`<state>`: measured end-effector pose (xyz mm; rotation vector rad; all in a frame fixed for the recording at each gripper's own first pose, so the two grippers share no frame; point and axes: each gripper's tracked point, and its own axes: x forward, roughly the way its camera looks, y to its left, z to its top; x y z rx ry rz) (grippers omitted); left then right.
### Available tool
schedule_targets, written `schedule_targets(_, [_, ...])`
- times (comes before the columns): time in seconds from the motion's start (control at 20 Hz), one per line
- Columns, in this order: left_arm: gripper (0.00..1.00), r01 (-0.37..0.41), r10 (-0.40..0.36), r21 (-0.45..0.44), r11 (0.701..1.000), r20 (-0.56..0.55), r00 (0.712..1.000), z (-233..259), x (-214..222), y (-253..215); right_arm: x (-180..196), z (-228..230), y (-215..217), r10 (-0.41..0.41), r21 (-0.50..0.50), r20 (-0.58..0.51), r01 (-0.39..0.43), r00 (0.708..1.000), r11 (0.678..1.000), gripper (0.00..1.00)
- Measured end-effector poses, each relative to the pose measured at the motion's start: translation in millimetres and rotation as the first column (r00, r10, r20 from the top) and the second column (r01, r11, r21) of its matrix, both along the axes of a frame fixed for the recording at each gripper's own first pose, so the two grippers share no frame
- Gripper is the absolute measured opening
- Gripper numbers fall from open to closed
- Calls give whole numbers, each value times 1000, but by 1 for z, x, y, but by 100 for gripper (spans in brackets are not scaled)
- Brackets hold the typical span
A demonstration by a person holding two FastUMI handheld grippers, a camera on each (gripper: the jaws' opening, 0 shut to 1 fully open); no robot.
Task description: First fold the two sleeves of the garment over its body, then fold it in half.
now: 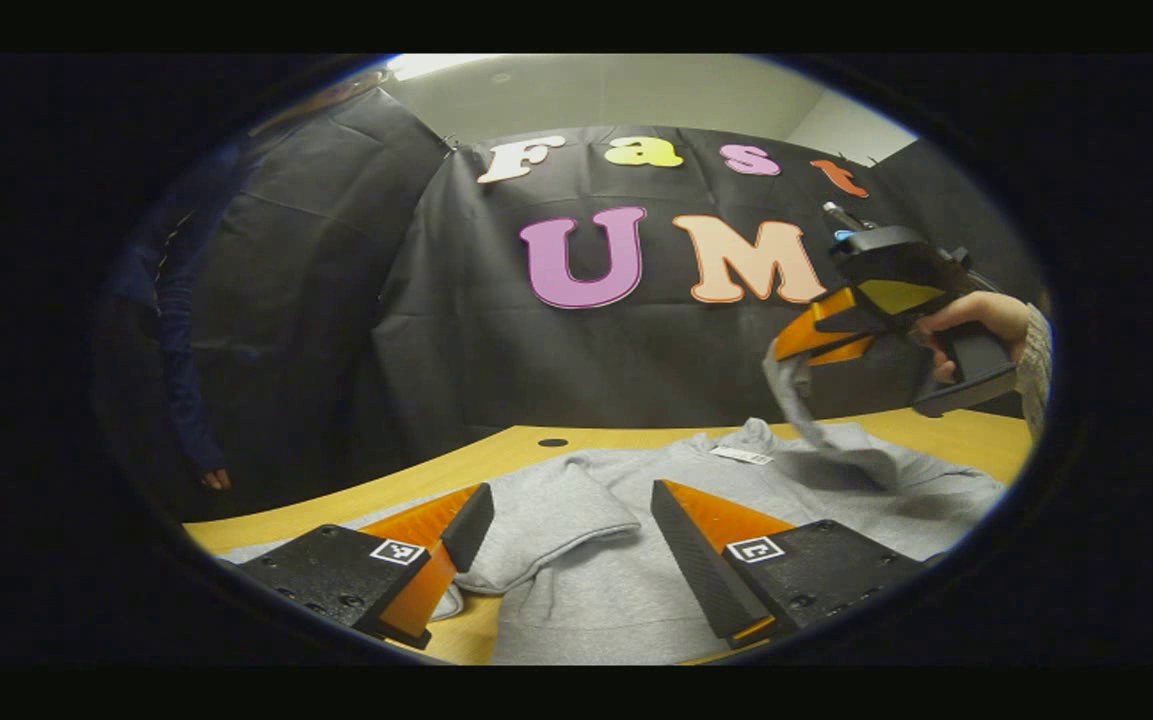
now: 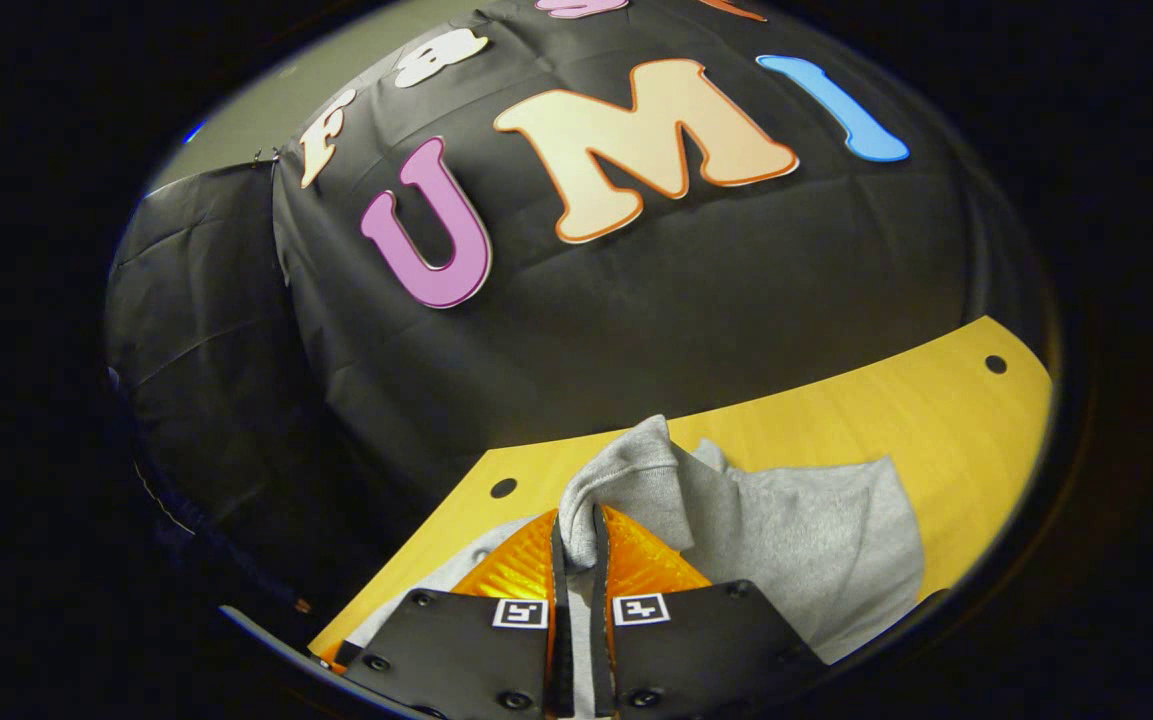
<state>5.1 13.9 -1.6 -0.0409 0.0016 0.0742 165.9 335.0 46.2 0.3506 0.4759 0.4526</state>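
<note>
A grey sweatshirt [image 1: 626,520] lies flat on the wooden table [image 1: 946,432], collar and white label toward the back wall. One sleeve [image 1: 546,515] lies folded over its body, between my left gripper's fingers. My left gripper [image 1: 566,510] hovers open above it, touching nothing. In the left gripper view my right gripper [image 1: 786,350] hangs above the table at the right, held by a hand, shut on the other sleeve [image 1: 816,420], which trails down to the shirt. In the right gripper view that sleeve's cuff [image 2: 626,480] bunches beyond the closed right gripper [image 2: 576,520].
The table [image 2: 916,410] has small dark holes near its back edge [image 2: 995,364]. Black cloth walls close the back and left. A person in dark clothing [image 1: 181,330] stands at the far left beside the table.
</note>
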Motion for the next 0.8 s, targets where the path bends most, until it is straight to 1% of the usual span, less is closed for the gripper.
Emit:
schedule_targets(0.15, [93, 0, 0, 0, 1000, 0, 1000, 0, 1, 0, -4, -25, 43, 54, -20, -38, -55, 998, 998, 9])
schedule_targets(0.25, [93, 2, -2, 0, 1000, 0, 1000, 1, 1, -1, -5, -42, 63, 69, -44, -68, -72, 995, 996, 9])
schedule_targets(0.5, [93, 6, -6, -1, 1000, 0, 1000, 0, 2, -2, -2, -77, 87, 78, -75, -131, -88, 988, 993, 10])
schedule_targets(0.55, [93, 10, -10, -2, 1000, 0, 1000, 1, 2, -3, -2, -83, 90, 83, -75, -143, -94, 986, 993, 11])
schedule_targets(0.6, [93, 14, -14, -2, 1000, -1, 1000, 1, 1, -4, -1, -87, 92, 83, -71, -153, -95, 985, 993, 11])
schedule_targets(0.75, [94, 15, -15, -2, 1000, 0, 1000, 1, 1, -3, -2, -90, 99, 104, -6, -169, -106, 980, 994, 19])
schedule_targets(0.8, [94, 15, -15, -1, 1000, -1, 1000, 0, 1, -3, -4, -84, 102, 120, 23, -175, -117, 977, 993, 15])
